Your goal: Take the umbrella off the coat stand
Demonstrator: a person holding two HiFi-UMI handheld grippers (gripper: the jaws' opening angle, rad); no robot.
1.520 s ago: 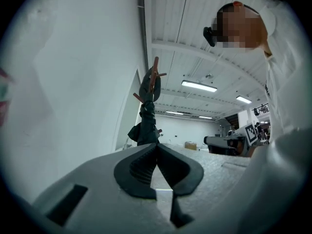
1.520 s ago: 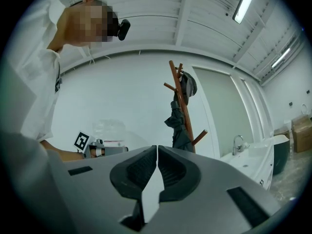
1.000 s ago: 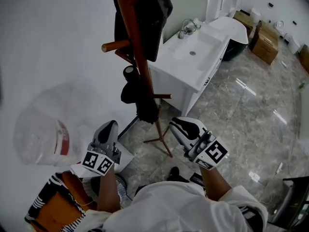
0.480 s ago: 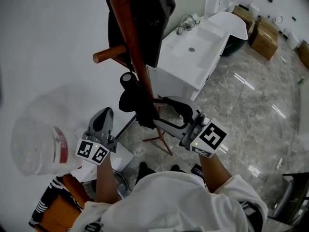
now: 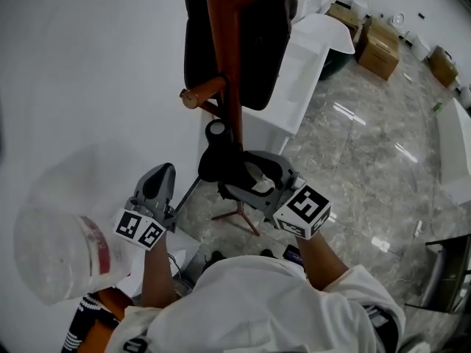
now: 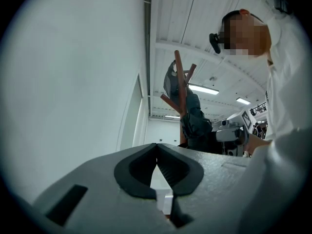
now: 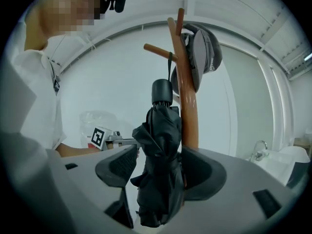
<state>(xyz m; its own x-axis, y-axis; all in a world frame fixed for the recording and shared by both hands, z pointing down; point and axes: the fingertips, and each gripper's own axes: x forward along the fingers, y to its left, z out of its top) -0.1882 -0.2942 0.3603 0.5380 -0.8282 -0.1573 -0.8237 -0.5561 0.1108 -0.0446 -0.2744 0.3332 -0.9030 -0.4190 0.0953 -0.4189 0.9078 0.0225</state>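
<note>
A folded black umbrella (image 5: 219, 160) hangs by its strap from a peg (image 5: 203, 94) of the red-brown coat stand (image 5: 224, 57). My right gripper (image 5: 235, 175) reaches level to it. In the right gripper view the umbrella (image 7: 160, 165) stands between the two pads of the right gripper (image 7: 158, 155), in front of the stand's pole (image 7: 188, 116). The jaws have just been opening and stand wide, the left pad clear of the fabric. My left gripper (image 5: 160, 179) is held left of the stand, near the wall, jaws shut and empty (image 6: 156, 147).
Dark clothing (image 5: 254, 43) and a cap (image 7: 204, 52) hang higher on the stand. A white washbasin cabinet (image 5: 298, 57) stands behind it, cardboard boxes (image 5: 379, 43) farther back. A clear plastic bottle (image 5: 62, 248) is at lower left by the white wall. The stand's feet (image 5: 235, 215) spread on marble floor.
My right gripper has gone forward from beside my body to the umbrella, and its shut jaws have opened around it. The left gripper has edged forward, staying shut.
</note>
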